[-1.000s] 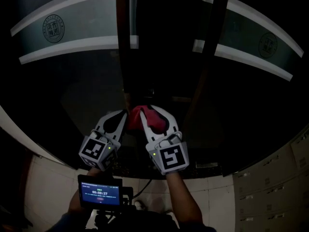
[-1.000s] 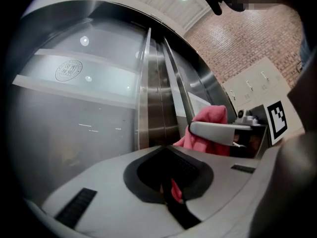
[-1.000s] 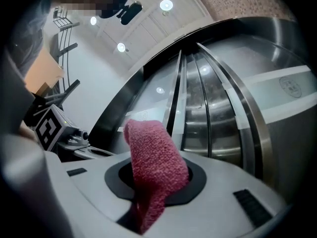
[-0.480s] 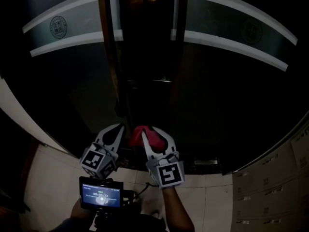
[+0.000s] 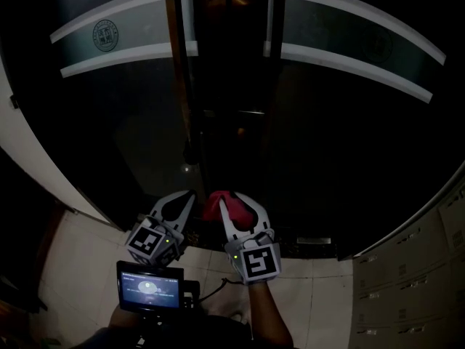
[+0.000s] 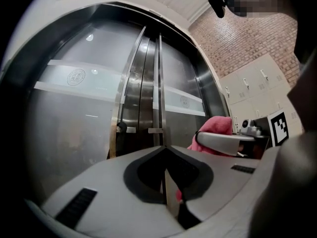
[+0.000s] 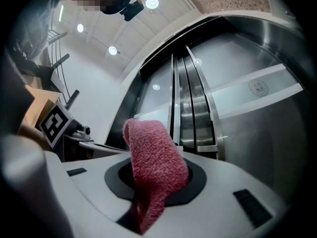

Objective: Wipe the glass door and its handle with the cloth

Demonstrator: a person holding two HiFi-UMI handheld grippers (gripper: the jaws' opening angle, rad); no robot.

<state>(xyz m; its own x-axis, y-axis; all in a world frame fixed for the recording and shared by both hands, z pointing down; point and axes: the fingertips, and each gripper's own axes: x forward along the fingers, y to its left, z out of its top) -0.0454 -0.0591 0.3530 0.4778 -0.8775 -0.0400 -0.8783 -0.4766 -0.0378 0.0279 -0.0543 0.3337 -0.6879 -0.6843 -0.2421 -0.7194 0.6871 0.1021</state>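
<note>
Right gripper clamped on pink cloth, below lower end of door handle, near glass door. Left gripper jaws together, empty, also below handle.

No text fully readable. Round seal emblem on frosted band of glass door, left leaf: ring lettering too small to read. Fainter emblem on right leaf, same. Square black-white markers on cubes of left tool and right tool: pattern only. Small screen under left tool: blue display, print blurred.
</note>
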